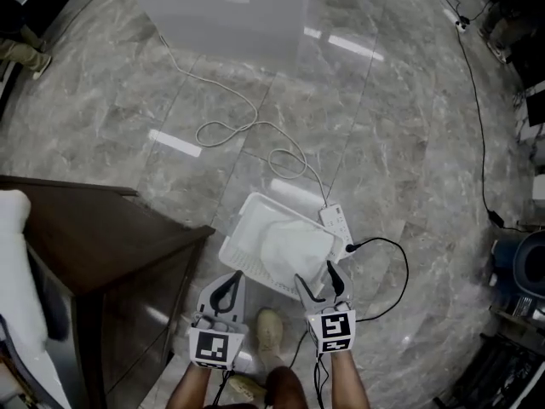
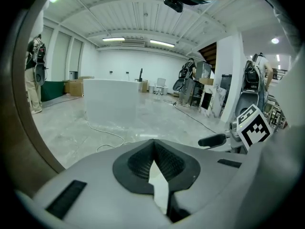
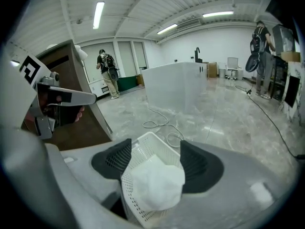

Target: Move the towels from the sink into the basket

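In the right gripper view, the right gripper (image 3: 152, 150) stands released. Its jaws are spread with nothing pressed between them, and they frame the white basket (image 3: 143, 152), where a towel (image 3: 155, 182) lies. The left gripper view shows the left gripper (image 2: 153, 149) clenched on nothing. Only the head view shows the brown cabinet (image 1: 111, 237) and a cable (image 1: 247, 126) across the grey marble floor (image 1: 400, 152).

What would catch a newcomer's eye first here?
The white towel heaped in the white basket on the marble floor, mid-frame in the head view. Nearer the person, the right hand-held gripper stands open and the left hand-held gripper shut. A dark wooden cabinet fills the left.
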Tool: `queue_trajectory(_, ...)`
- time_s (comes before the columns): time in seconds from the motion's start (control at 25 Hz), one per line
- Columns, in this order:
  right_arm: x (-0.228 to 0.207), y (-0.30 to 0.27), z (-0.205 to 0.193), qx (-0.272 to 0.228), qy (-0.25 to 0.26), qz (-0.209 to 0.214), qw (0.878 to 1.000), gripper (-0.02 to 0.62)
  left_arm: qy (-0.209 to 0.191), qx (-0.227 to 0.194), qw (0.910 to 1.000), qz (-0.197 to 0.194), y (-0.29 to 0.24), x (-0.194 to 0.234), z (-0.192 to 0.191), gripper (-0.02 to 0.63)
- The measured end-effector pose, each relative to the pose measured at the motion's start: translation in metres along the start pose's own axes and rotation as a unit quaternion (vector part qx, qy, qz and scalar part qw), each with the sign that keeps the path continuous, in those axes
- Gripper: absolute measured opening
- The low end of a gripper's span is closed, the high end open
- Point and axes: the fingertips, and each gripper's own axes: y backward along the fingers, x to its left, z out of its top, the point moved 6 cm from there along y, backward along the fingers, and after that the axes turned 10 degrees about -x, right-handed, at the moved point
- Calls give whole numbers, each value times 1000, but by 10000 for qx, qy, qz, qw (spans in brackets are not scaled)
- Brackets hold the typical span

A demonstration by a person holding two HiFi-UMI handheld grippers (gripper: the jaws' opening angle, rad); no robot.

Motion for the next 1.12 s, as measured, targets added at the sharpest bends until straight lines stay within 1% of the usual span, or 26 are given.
queue_trajectory(0.2, 8, 37, 88, -416, 227, -123, 9988, 240, -523, -362, 9979, -88, 31, -5, 67, 8)
queue_trajectory(0.24, 10, 45, 105, -501, 265, -139, 9983, 238, -551, -436, 9975, -85, 38, -6, 82, 8)
queue_trajectory(0.32, 17, 61, 138, -656, 332, -166, 9972, 226, -481, -548, 9973, -16, 53, -10, 113, 8)
queue_trajectory(0.4, 24, 79, 169, -809, 398, -194, 9957, 209, -559, -667, 9962, 22, 68, -12, 141, 8)
queue_trajectory(0.52, 37, 108, 214, -1024, 495, -179, 9933, 181, -481, -856, 9951, 121, 93, -22, 187, 8)
queue_trajectory(0.64, 54, 137, 257, -1244, 593, -127, 9904, 163, -707, -1010, 9923, 142, 121, -27, 221, 8)
queue_trajectory(0.72, 66, 155, 282, -1384, 635, -108, 9883, 145, -728, -1088, 9912, 178, 139, -31, 241, 8)
queue_trajectory(0.8, 80, 172, 303, -1510, 684, -81, 9861, 120, -644, -1158, 9909, 239, 160, -34, 260, 8)
queue_trajectory(0.84, 88, 181, 314, -1567, 719, -62, 9850, 103, -684, -1196, 9901, 252, 170, -35, 268, 8)
queue_trajectory(0.96, 108, 207, 344, -1735, 830, 15, 9813, 80, -838, -1316, 9873, 311, 201, -39, 291, 8)
queue_trajectory(1.12, 146, 248, 373, -1934, 931, 128, 9766, 55, -870, -1466, 9843, 456, 257, -45, 316, 9)
